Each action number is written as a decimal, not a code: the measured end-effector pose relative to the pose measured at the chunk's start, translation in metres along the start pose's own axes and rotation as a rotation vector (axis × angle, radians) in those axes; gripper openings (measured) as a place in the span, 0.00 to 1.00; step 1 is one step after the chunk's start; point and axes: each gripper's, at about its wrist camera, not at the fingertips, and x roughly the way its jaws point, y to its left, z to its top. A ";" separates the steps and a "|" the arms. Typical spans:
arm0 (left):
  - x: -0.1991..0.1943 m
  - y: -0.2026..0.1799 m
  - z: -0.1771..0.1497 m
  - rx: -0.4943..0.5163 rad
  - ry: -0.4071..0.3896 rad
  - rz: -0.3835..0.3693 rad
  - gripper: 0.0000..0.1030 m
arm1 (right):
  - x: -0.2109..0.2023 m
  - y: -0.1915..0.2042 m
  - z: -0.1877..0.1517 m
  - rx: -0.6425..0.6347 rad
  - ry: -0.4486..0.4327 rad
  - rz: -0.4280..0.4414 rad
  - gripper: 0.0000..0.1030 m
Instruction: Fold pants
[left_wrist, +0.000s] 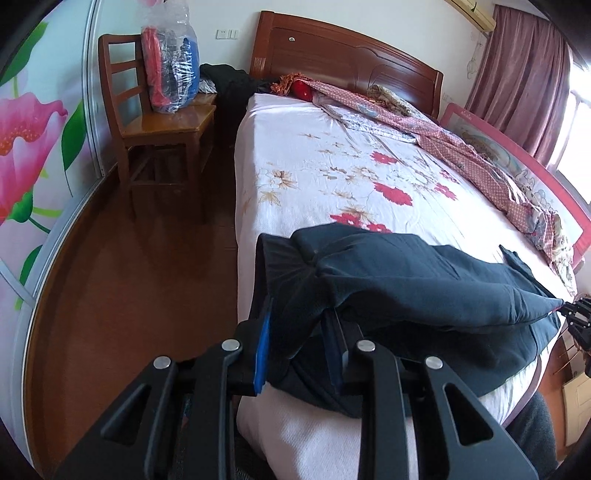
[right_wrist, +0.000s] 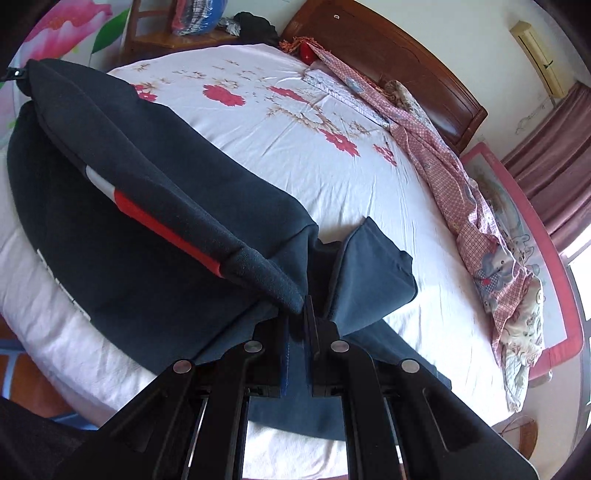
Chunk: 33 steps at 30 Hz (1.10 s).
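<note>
Left wrist view: the left tongs pinch a bunched edge of the dark pants, which lie across the foot of the bed.
Right wrist view: the right tongs are pressed together on the pants' opposite edge, lifting a fold off the bed.

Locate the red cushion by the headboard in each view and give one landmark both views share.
Left wrist: red cushion upper centre, at the bed's head, left of the pink patterned quilt.
Right wrist: red cushion top centre, beside the quilt's upper end.
Shared landmark: wooden headboard.
</note>
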 end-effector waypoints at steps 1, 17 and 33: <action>0.000 0.000 -0.007 0.015 0.008 0.009 0.24 | 0.000 0.004 -0.005 -0.016 0.009 -0.006 0.05; 0.006 -0.009 -0.057 0.190 0.058 0.098 0.27 | 0.003 0.031 -0.045 -0.049 0.086 0.008 0.05; -0.057 -0.055 -0.049 0.319 -0.011 0.341 0.75 | -0.032 0.016 -0.055 0.223 0.079 0.065 0.56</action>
